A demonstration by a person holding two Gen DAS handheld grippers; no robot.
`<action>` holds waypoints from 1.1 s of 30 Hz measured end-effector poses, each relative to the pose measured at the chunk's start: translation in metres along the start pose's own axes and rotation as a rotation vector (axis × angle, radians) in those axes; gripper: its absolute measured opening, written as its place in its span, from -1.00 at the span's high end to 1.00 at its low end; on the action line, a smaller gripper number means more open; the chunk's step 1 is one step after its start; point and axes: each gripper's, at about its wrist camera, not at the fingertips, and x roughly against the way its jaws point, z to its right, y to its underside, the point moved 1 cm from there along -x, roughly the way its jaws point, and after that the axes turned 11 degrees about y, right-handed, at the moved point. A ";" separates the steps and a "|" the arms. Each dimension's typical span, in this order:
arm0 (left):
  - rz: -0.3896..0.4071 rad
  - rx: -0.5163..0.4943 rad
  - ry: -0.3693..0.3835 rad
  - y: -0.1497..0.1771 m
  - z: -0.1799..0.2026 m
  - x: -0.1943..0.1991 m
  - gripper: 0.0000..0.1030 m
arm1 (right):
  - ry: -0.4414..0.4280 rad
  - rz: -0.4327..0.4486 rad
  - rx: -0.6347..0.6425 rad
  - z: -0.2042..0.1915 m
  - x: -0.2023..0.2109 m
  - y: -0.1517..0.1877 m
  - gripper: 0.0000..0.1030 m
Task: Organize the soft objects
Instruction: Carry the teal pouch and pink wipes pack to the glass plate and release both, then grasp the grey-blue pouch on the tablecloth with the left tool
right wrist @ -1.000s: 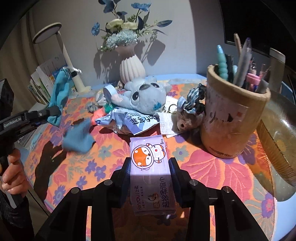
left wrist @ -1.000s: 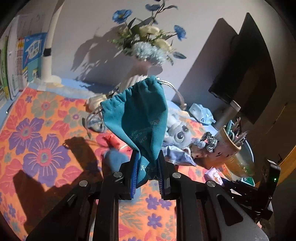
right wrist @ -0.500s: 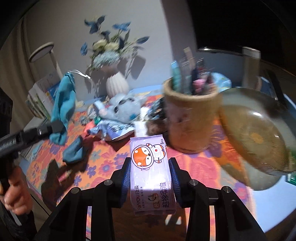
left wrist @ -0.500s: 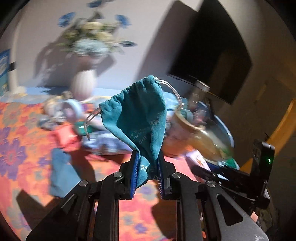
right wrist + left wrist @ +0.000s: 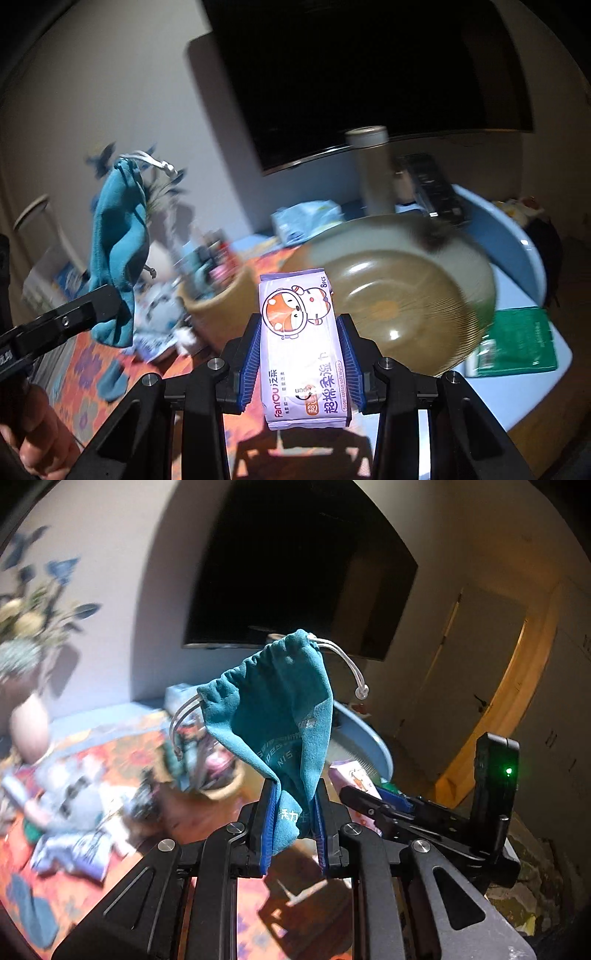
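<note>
Two hand-held grippers, each carrying one soft item above the floral tablecloth (image 5: 88,373).

Item 1: teal drawstring pouch (image 5: 275,716), suede-like, white cords at both ends of its gathered mouth. The left gripper (image 5: 293,825) pinches its lower end between blue pads, jaws nearly together; the pouch stands up from them, mouth uppermost. Pale print on the cloth reads partly "NIS", with two white characters near the pads; the rest is too creased to read. In the right wrist view the same pouch (image 5: 118,251) hangs left of the pen holder, above the cloth.

Item 2: pack of wet wipes (image 5: 301,347), lilac and white, cartoon animal in a helmet. Readable: "fanrou", "8pcs", "Super cotton soft wipes", "open" on the flap, plus Chinese characters. The right gripper (image 5: 299,363) clamps it across its width, jaws partly apart, pack pointing forward over the cloth's near edge. In the left wrist view this pack (image 5: 352,777) shows right of the pouch.

Surroundings, relative to the pen holder (image 5: 218,299), all blurred: an amber glass bowl (image 5: 402,299) just right of it; a green packet (image 5: 517,341) beyond the bowl on the blue table (image 5: 517,384); a metal cylinder (image 5: 371,166) and a dark monitor (image 5: 369,74) behind; a blue tissue pack (image 5: 306,218) behind; loose packets and a teal cloth scrap (image 5: 110,378) to its left. A person's hand (image 5: 33,439) grips the left handle at bottom left.
</note>
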 end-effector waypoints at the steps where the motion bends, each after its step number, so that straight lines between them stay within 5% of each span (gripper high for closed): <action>1: -0.011 -0.001 0.005 -0.006 0.003 -0.010 0.70 | 0.022 -0.001 -0.017 0.007 -0.002 -0.005 0.25; 11: -0.156 -0.015 0.008 -0.026 0.007 -0.118 0.68 | 0.178 -0.098 -0.089 0.055 -0.045 -0.015 0.24; 14: -0.184 0.000 -0.022 -0.023 -0.004 -0.137 0.40 | 0.184 -0.132 -0.113 0.064 -0.053 -0.014 -0.23; 19: -0.213 0.036 0.017 -0.022 -0.012 -0.140 0.37 | 0.201 -0.117 -0.133 0.076 -0.048 -0.012 -0.34; 22: -0.212 0.007 0.008 -0.021 -0.006 -0.139 0.12 | 0.184 -0.125 -0.162 0.081 -0.043 -0.008 -0.35; 24: -0.207 -0.001 0.008 -0.022 -0.003 -0.137 -0.40 | 0.176 -0.127 -0.172 0.082 -0.041 -0.007 -0.35; 26: -0.168 -0.018 0.000 -0.024 -0.001 -0.133 -0.60 | 0.176 -0.123 -0.173 0.081 -0.037 -0.006 -0.35; 33: -0.145 -0.043 0.001 -0.024 0.006 -0.101 -0.60 | 0.171 -0.088 -0.177 0.079 -0.009 -0.007 -0.36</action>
